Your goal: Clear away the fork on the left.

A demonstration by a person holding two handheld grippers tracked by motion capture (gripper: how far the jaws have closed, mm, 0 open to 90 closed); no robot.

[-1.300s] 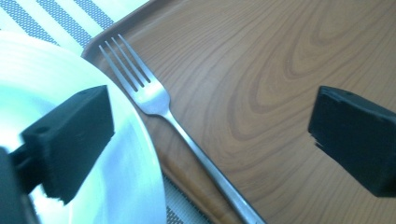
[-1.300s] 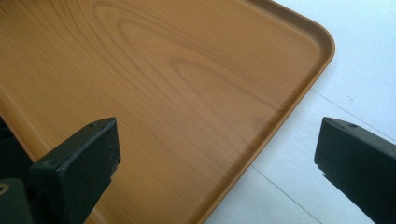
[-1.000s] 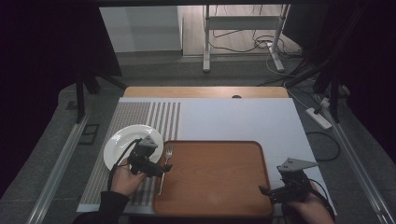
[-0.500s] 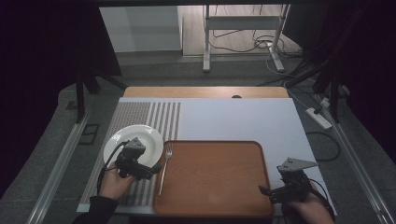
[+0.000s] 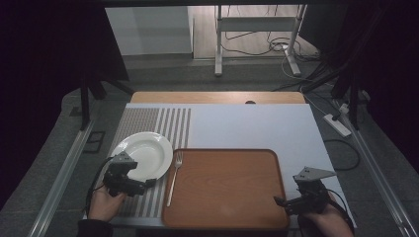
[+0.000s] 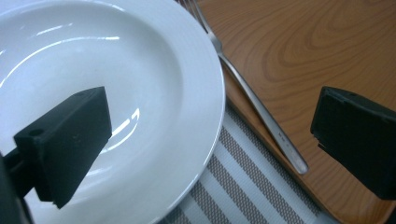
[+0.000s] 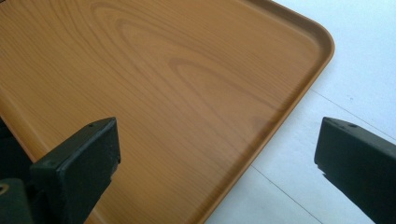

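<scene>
White round ceramic plate (image 6: pixel 140 93) sat on striped mat (image 6: pixel 243 186), just left of wooden tray (image 5: pixel 225 185). Left gripper (image 6: pixel 210 149) gaped wide over its rim; slide one jaw under edge, avoid steel fork (image 6: pixel 252 100). Right gripper (image 7: pixel 215 172) was open too.

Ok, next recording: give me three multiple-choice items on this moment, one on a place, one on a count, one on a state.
1. Where does the slim silver metal fork lie?
A. in the round white ceramic plate
B. along the left edge of the brown rectangular wooden tray
C. on the bare white part of the table at far right

2. How many plates are on the table?
A. one
B. two
C. three

3. How do the jaws of the left hand-held gripper stand?
A. shut on the fork
B. shut on the plate rim
C. open, holding nothing

Answers: 1 B, the high view shows the fork on the tray's left edge, beside the plate. 2 A, a single white plate is there. 3 C, the left gripper view shows the jaws wide apart above plate rim and fork.
</scene>
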